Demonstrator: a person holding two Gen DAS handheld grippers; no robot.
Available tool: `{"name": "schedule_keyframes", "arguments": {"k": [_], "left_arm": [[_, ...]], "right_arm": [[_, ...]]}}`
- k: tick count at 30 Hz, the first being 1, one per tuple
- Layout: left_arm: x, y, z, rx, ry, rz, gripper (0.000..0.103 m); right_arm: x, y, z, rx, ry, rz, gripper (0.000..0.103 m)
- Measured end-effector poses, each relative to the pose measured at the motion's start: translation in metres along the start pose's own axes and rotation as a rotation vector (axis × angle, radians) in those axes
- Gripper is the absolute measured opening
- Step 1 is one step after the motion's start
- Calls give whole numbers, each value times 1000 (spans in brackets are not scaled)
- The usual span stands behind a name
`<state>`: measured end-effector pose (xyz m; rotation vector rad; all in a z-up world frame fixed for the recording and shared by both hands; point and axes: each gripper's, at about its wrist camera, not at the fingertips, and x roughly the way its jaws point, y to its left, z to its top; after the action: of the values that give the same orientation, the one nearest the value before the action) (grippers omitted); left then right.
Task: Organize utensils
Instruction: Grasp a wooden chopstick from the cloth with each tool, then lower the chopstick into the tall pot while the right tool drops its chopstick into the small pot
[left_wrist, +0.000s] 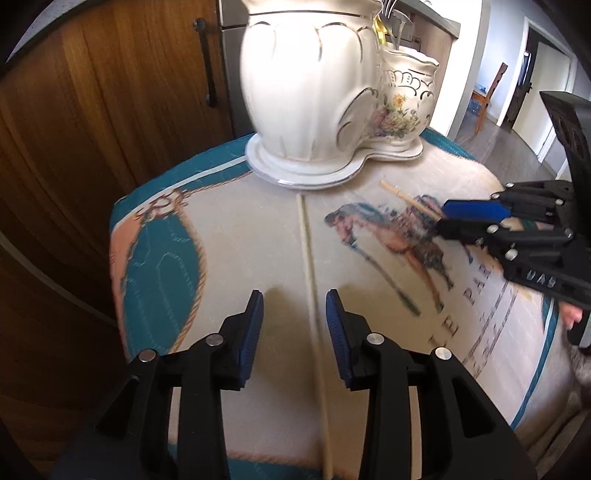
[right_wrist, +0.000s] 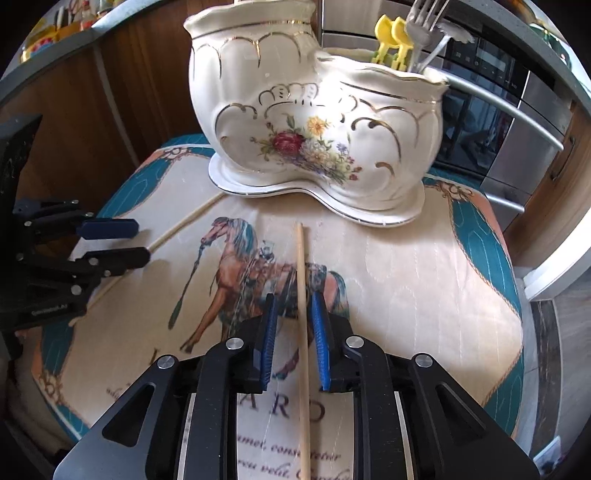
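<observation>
While both grippers point down at the cloth (right_wrist: 406, 266), each straddles its own chopstick. Left gripper (left_wrist: 294, 325) — jaws apart, pads clear of the pale stick (left_wrist: 308, 251) that runs lengthwise between them toward the holder (left_wrist: 306, 92). Right gripper (right_wrist: 294, 332) — jaws narrower, tan stick (right_wrist: 301, 288) centred in the gap, a sliver of space showing on each side, so not yet clamped. Long axis of each stick lies parallel to its gripper's fingers, far tip toward the ceramic holder at the cloth's back edge. Neither stick is lifted; both rest flat on the cloth. Judged next: closing squarely across the shaft, the right being nearer to a grip. Forks (right_wrist: 424, 26) already stand in the holder's smaller cup
</observation>
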<state>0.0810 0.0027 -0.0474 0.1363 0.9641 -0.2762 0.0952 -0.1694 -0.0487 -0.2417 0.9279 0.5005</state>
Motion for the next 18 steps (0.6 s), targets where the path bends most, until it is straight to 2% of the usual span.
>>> {"name": "schedule_keyframes", "arguments": {"k": [4, 6, 8, 10, 18], "left_arm": [[11, -6, 10, 3, 5, -8, 36], [12, -4, 12, -3, 0, -8, 34], [12, 0, 13, -7, -10, 7, 20], [12, 6, 12, -18, -16, 10, 6], [5, 19, 2, -27, -24, -20, 4]], "right_arm": [[5, -2, 1, 7, 10, 1, 20], [4, 0, -1, -7, 9, 7, 12], [3, 3, -3, -17, 3, 13, 6], [2, 3, -5, -10, -4, 14, 6], [-22, -2, -12, 7, -78, 52, 6]]}}
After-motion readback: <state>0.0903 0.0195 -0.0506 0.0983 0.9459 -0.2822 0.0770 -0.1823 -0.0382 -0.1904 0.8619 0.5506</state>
